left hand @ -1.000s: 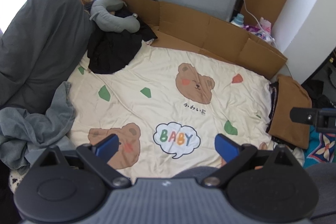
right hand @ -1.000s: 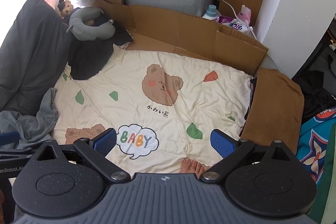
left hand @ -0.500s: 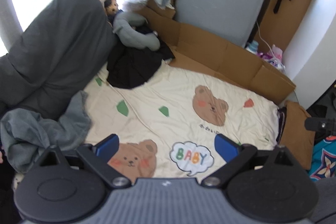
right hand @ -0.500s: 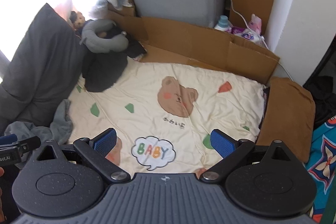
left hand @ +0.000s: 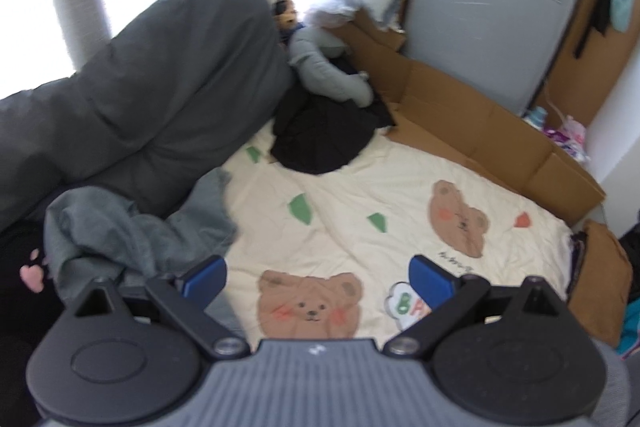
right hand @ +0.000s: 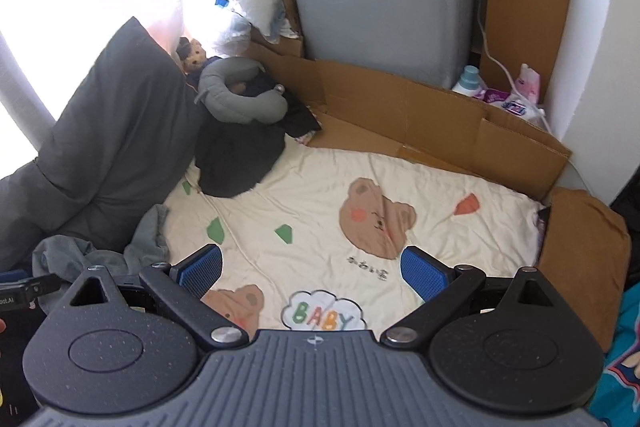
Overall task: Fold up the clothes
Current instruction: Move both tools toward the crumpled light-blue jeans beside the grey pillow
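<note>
2 garments (left hand: pixel 132 227) (left hand: pixel 324 139), 1 blanket (left hand: pixel 360 203), 1 duvet (left hand: pixel 140 99).

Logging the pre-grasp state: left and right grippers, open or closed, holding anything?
Left gripper: open, holding nothing, above the bear-print blanket.
Right gripper: open, holding nothing.

A crumpled grey garment (left hand: pixel 132 231) lies heaped at the bear-print blanket's (left hand: pixel 384 195) left edge.

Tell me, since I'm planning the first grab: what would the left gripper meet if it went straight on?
Probably the cream blanket, near its bear print. The left gripper is open and empty; the grey garment lies off to its left.
</note>
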`<state>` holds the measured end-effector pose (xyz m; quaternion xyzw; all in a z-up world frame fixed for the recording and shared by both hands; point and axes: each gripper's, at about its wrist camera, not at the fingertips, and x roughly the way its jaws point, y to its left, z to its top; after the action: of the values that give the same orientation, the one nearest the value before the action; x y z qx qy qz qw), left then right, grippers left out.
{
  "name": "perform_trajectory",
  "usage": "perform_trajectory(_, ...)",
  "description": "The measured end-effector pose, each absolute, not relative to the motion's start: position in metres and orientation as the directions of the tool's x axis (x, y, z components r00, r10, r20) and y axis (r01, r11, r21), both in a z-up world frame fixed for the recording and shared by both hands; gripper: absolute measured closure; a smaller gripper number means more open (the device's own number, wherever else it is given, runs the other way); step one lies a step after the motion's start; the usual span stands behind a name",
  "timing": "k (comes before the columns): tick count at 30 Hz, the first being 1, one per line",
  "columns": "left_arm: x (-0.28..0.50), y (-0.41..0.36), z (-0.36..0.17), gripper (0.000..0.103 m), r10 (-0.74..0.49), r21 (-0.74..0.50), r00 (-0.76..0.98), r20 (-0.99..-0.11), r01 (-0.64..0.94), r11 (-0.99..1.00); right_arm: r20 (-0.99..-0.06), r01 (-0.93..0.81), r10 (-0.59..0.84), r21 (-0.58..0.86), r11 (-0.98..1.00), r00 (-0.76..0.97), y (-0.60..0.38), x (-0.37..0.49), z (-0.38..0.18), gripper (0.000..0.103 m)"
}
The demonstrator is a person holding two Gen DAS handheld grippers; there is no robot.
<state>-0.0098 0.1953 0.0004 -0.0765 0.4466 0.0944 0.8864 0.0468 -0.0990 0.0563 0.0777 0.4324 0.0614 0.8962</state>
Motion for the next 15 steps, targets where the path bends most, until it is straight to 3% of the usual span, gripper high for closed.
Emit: perform_trajectory(15, -0.017, 0.262, -0.026, 0.008, 0.181, -0.055, 0.543, -0.820, -0.389, 0.920, -0.768, -0.110, 0.213, 0.185, 0.977, 0.604, -0.079, 0.073, 0.030, 0.004)
